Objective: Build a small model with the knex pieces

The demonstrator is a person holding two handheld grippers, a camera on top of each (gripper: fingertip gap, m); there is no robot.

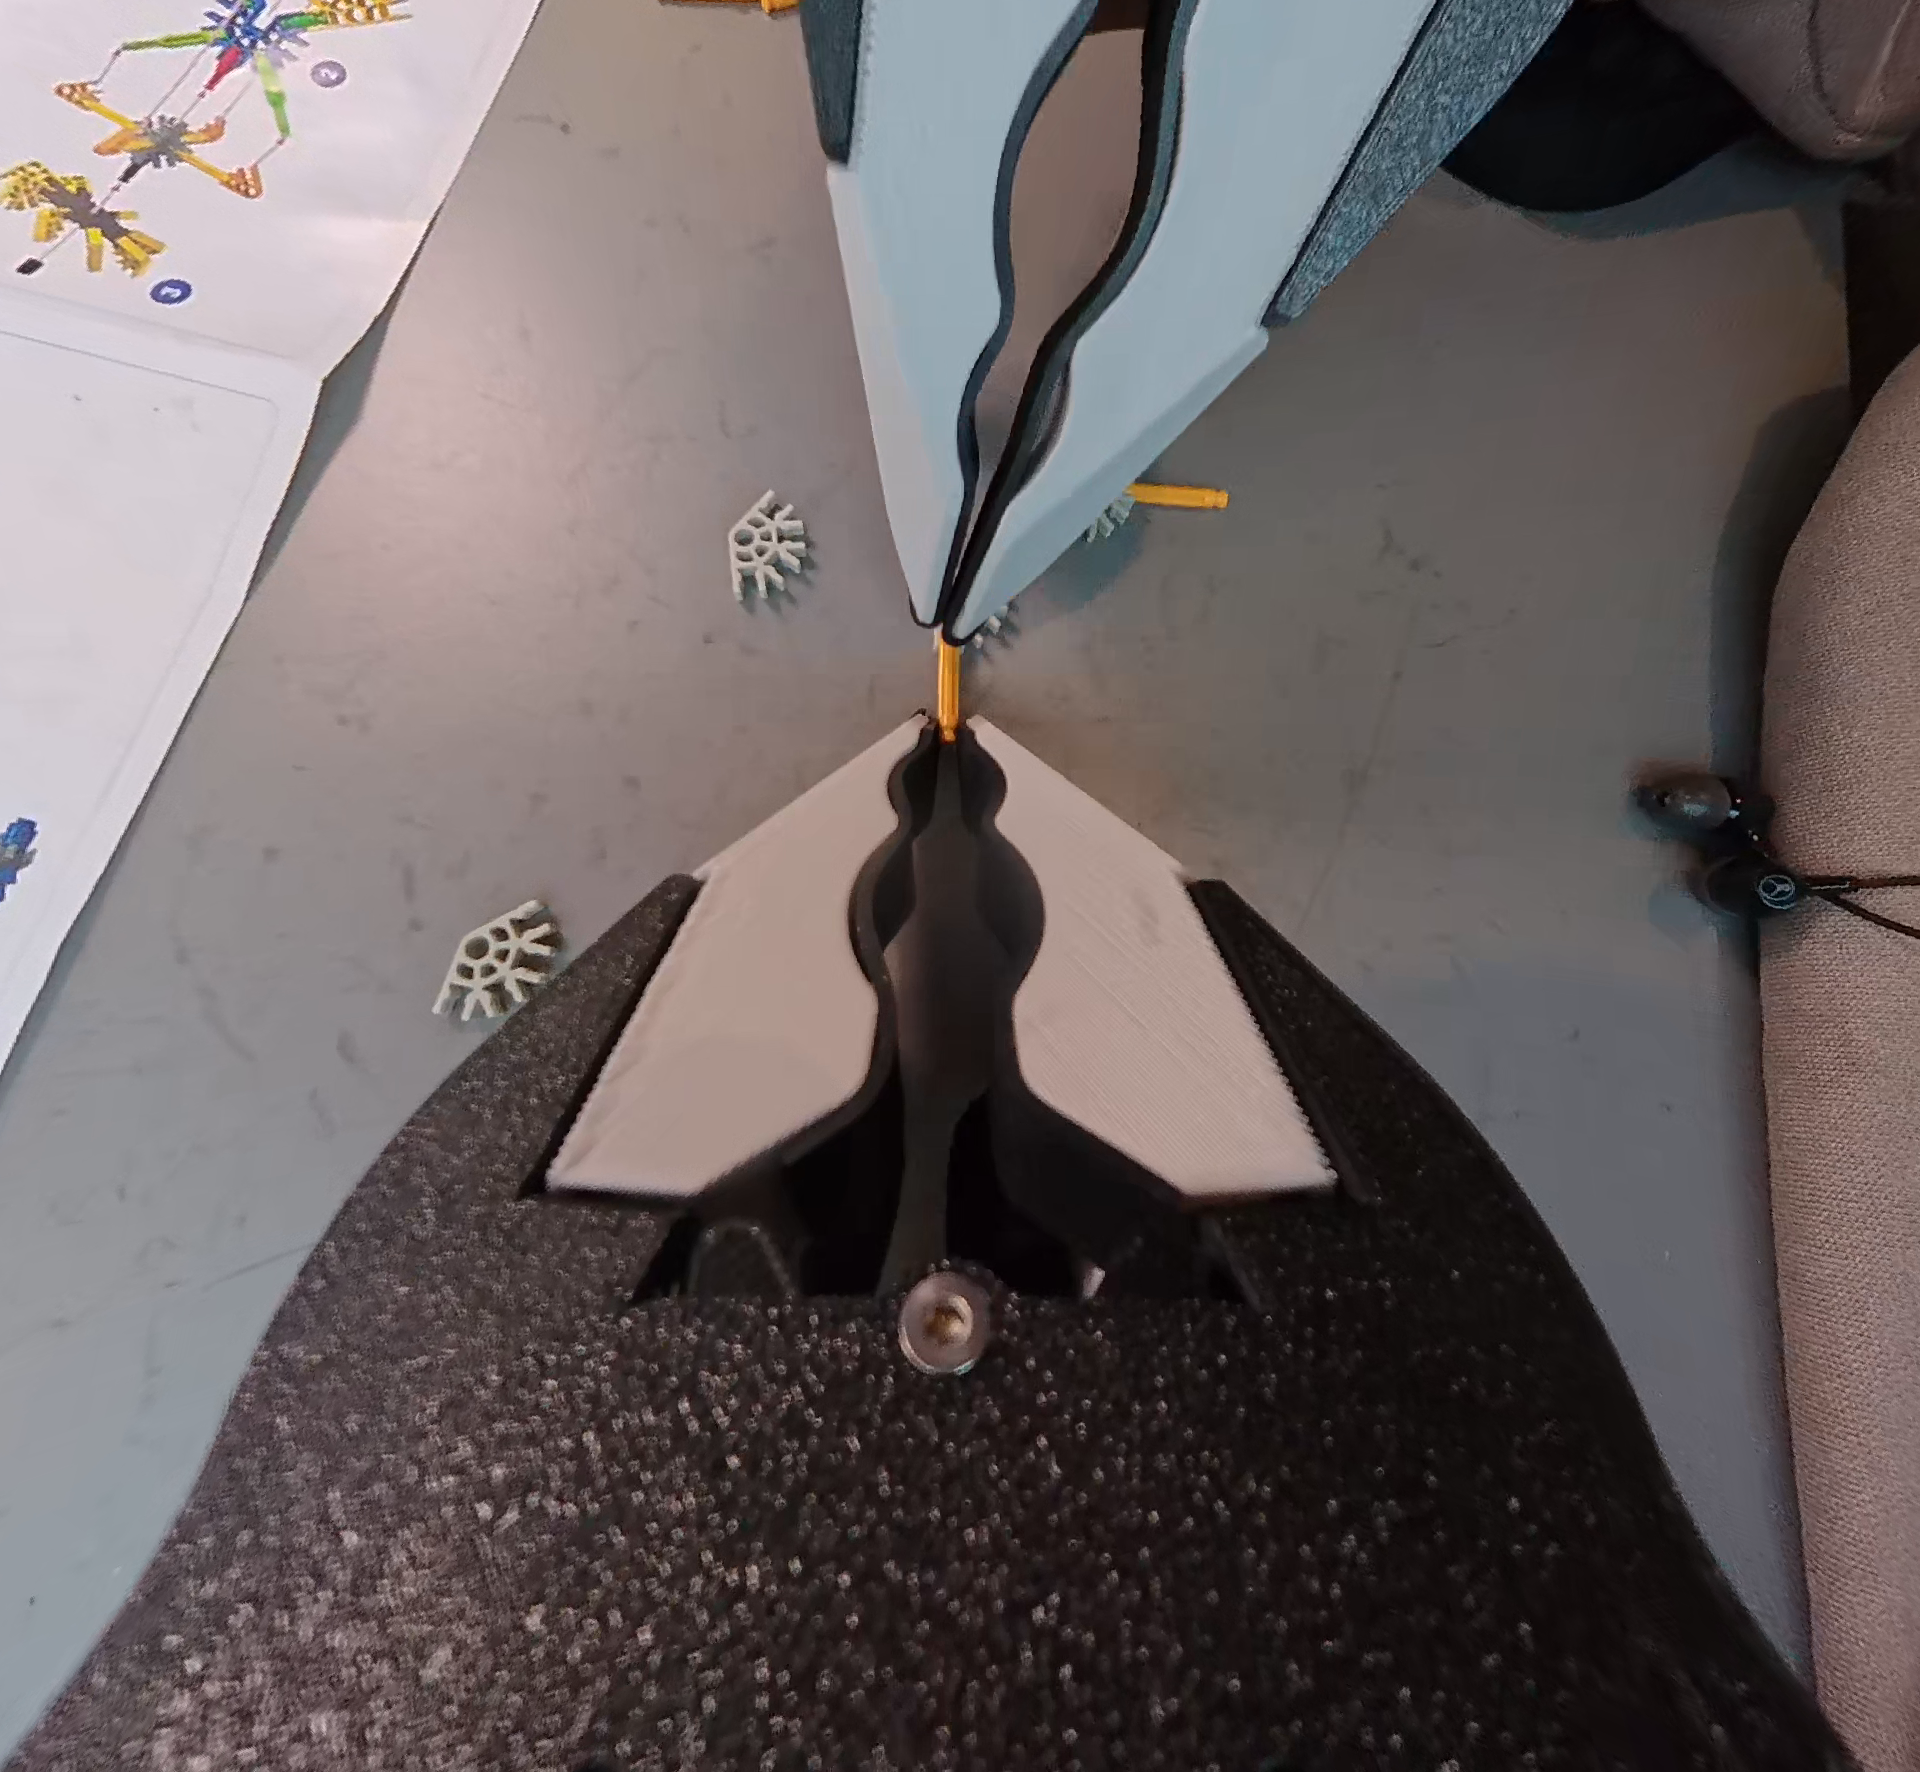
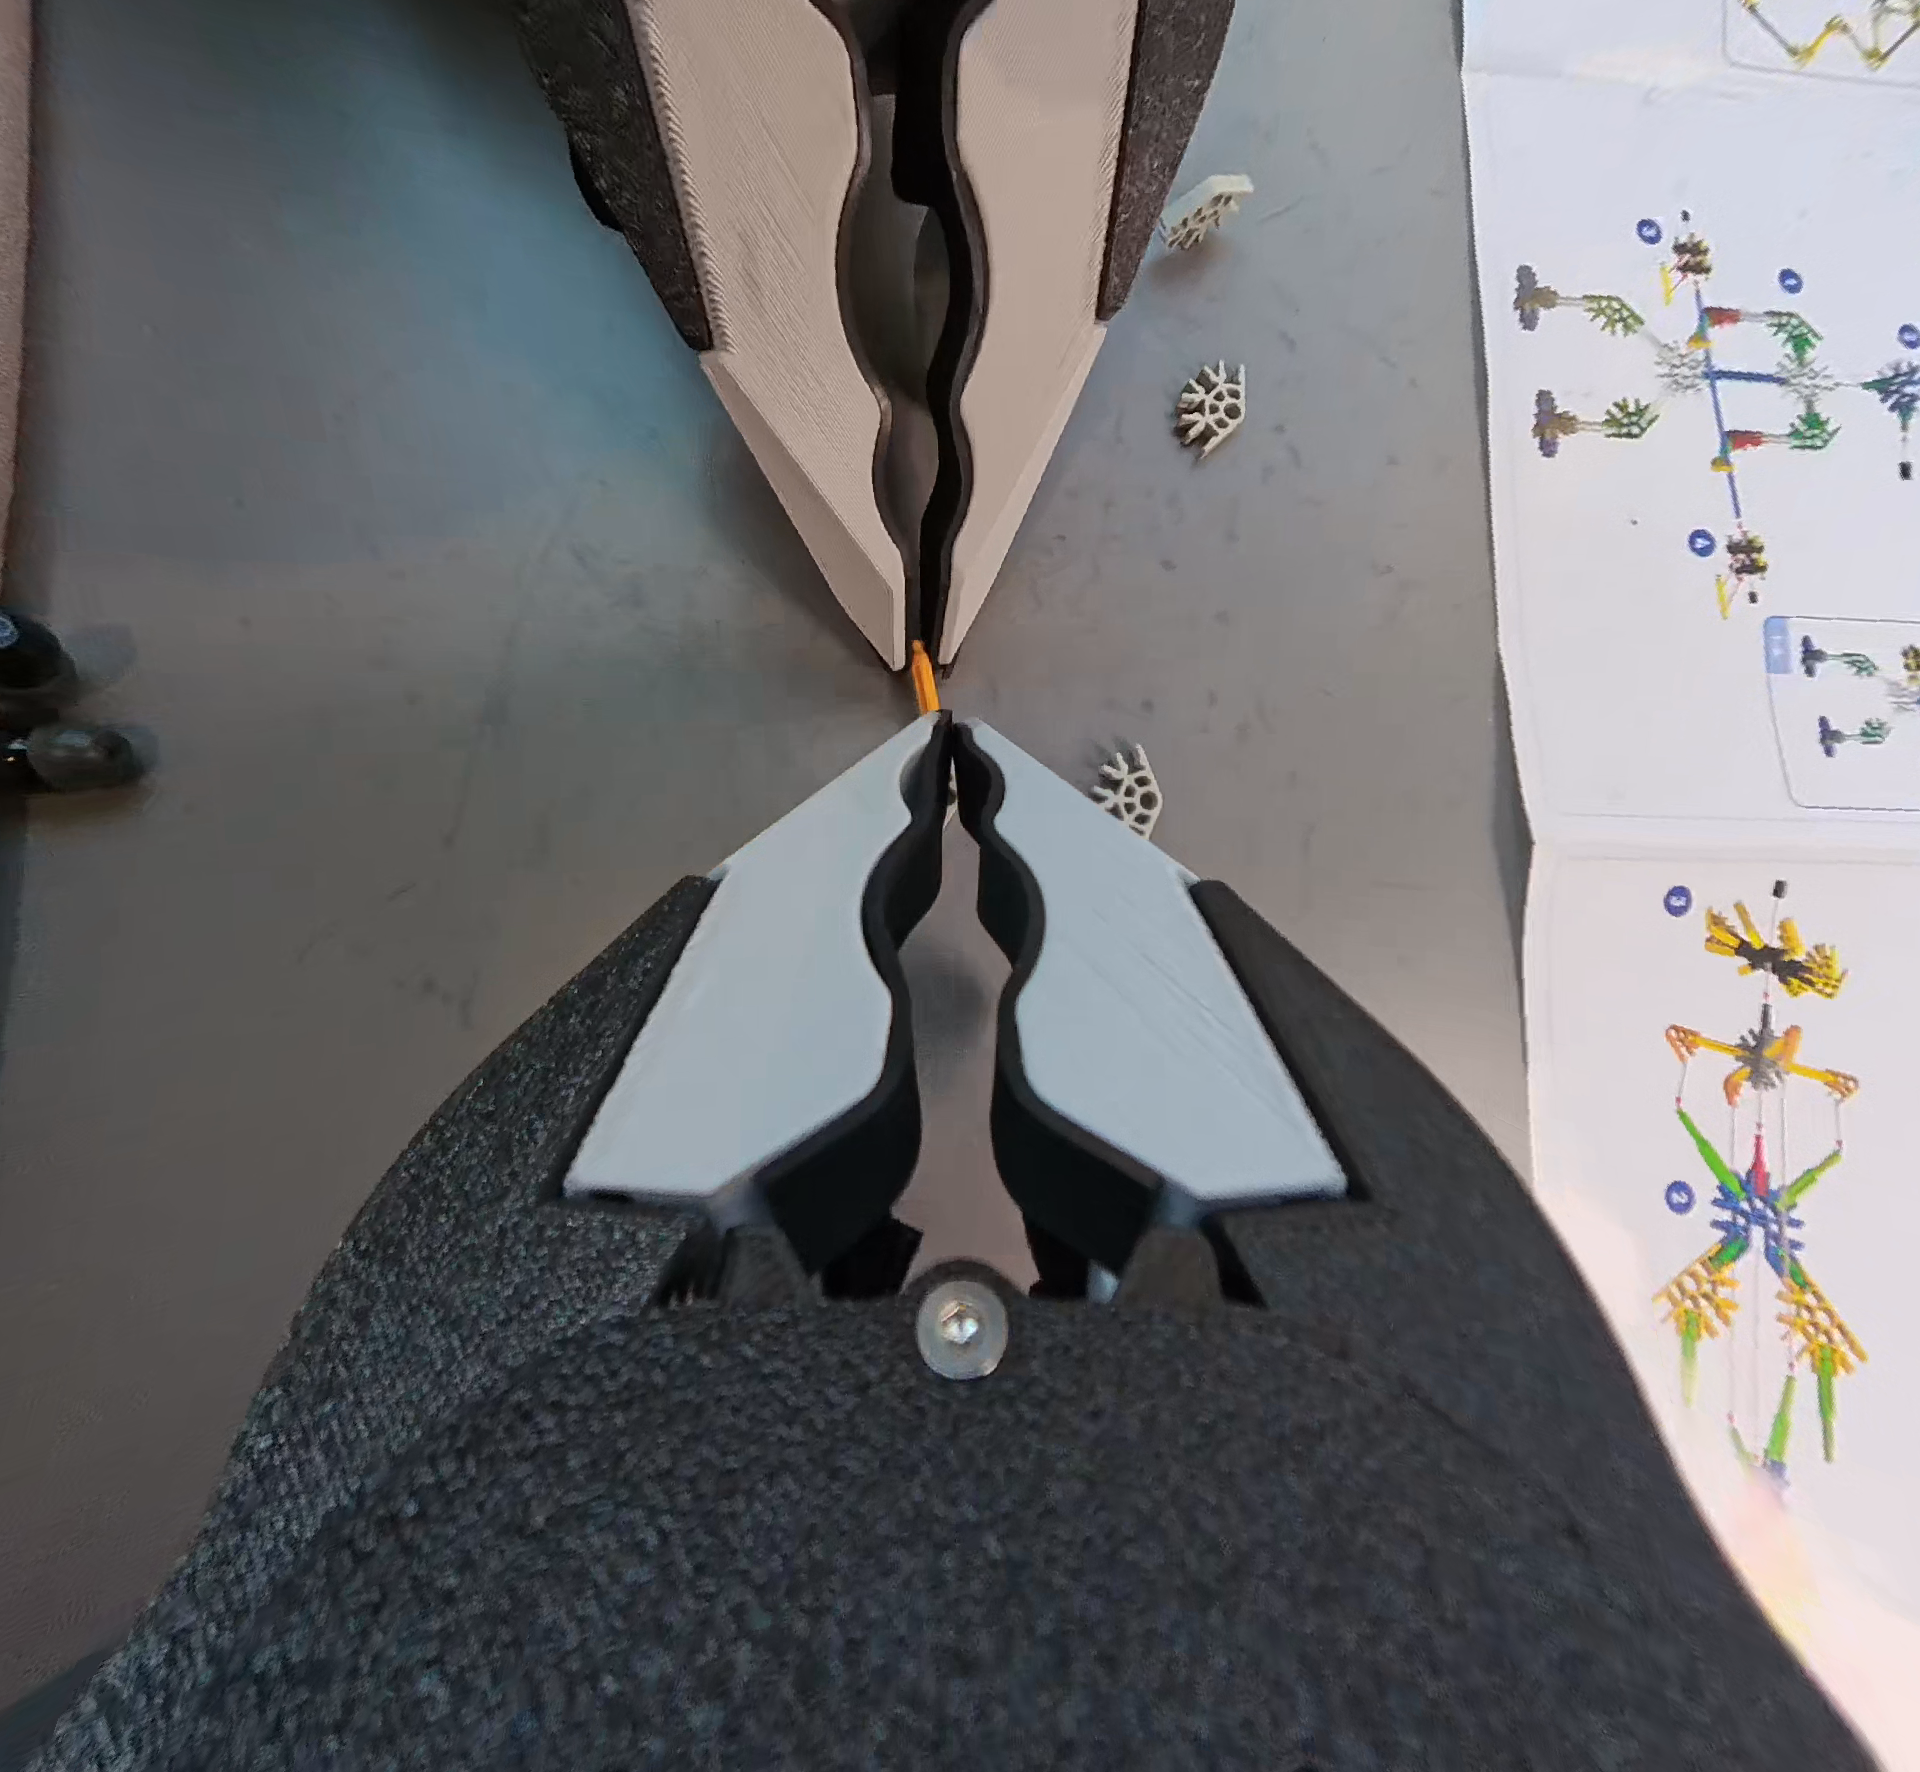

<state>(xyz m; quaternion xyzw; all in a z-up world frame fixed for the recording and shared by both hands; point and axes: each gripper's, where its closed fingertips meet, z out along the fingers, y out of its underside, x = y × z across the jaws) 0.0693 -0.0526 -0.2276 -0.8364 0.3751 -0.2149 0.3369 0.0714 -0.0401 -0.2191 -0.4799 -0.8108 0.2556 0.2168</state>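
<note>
Left gripper [image 1: 948, 730], seen from its own wrist view: pale fingers clenched on the near end of a short yellow rod [image 1: 948, 692]. Far end of that rod pinched by the right gripper [image 1: 940, 626], reaching down from the top of the view, blue-grey fingers closed tip to tip. Rod bridging the small gap between the two tips, above a grey table [image 1: 520, 683]. Left of the rod, a pale snowflake-shaped connector [image 1: 767, 548] lying flat; another pale connector [image 1: 499, 962] nearer, just beside the left gripper's black body. Right of the rod, a second yellow rod [image 1: 1179, 496] partly hidden behind the right gripper. Well left of the rod, a printed instruction sheet [image 1: 156, 112]. Far right of the rod, dark earbuds [image 1: 1704, 839] by a beige cushion edge [image 1: 1839, 787].

Right wrist view: right gripper [image 2: 948, 730] shut on the rod's [image 2: 922, 678] near end, left gripper [image 2: 920, 657] opposite, gripping the far end. Right of the rod, three pale connectors [image 2: 1214, 408], one just beside the right gripper's finger. Farther right of the rod, the instruction sheet [image 2: 1704, 579]. Far left of the rod, the earbuds [image 2: 73, 751].
</note>
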